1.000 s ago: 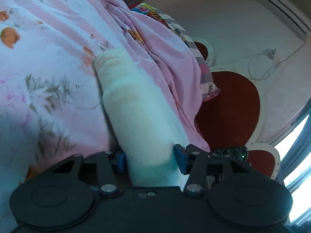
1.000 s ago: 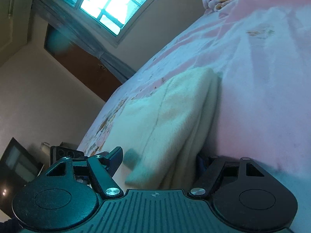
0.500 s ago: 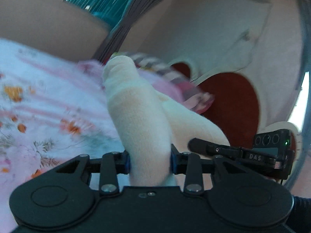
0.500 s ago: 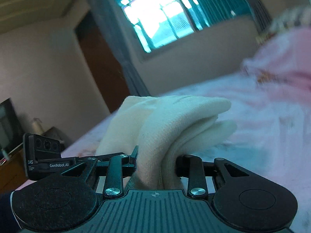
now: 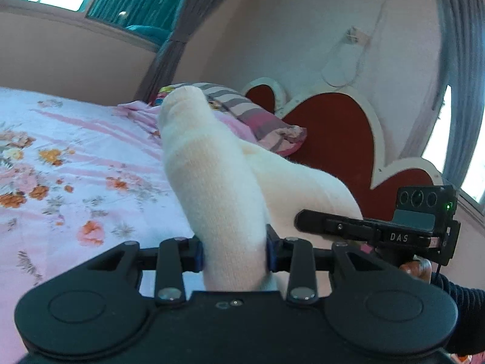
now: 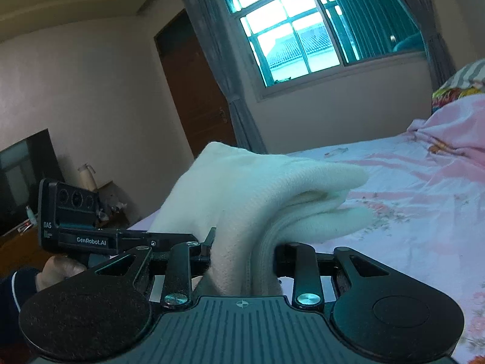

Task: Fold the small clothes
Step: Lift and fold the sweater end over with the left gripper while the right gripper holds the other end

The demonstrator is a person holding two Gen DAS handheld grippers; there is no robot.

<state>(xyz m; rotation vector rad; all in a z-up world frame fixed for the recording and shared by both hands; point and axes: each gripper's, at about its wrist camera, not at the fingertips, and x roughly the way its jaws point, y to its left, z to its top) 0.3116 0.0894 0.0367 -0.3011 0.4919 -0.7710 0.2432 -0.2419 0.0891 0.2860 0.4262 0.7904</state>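
Cloth: small cream-white knitted garment [image 5: 212, 188], soft and thick, lifted off the pink floral bedsheet [image 5: 75, 163] and hanging in the air between both tools.
Left gripper [image 5: 235, 254]: clamped on one bunched end of the cream garment, blue pads pressed into the knit on both sides.
Right gripper [image 6: 242, 257]: clamped on the other end, several layers plus a ribbed hem squeezed together between the jaws.
Spacing: each black tool visible in the other's view, just beside it, so the two grips sit near one another and the fabric between sags.
Risk, uneven layers: more than one layer pinched on the right; likely a crooked fold once laid down, caused by hidden layers sliding apart.
Risk, slip: thick springy knit held only at its edge; a quick swing probably pulls an end free, dropping that side onto the bedsheet in a heap.
Risk, twist: free part of the garment droops forward in a loose roll; lowering without spreading the hands apart likely traps that roll under the fold.
Risk, snag: crumpled pink blanket [image 6: 448, 127] and striped pillow [image 5: 242, 112] lie farther up the bed, near the red heart-shaped headboard [image 5: 339, 139]; landing too close may catch the garment on those folds.
Risk, contact between tools: hands close together; a further inward move may knock one gripper against the other.
Progress: judged early, garment raised, no neat fold laid yet.
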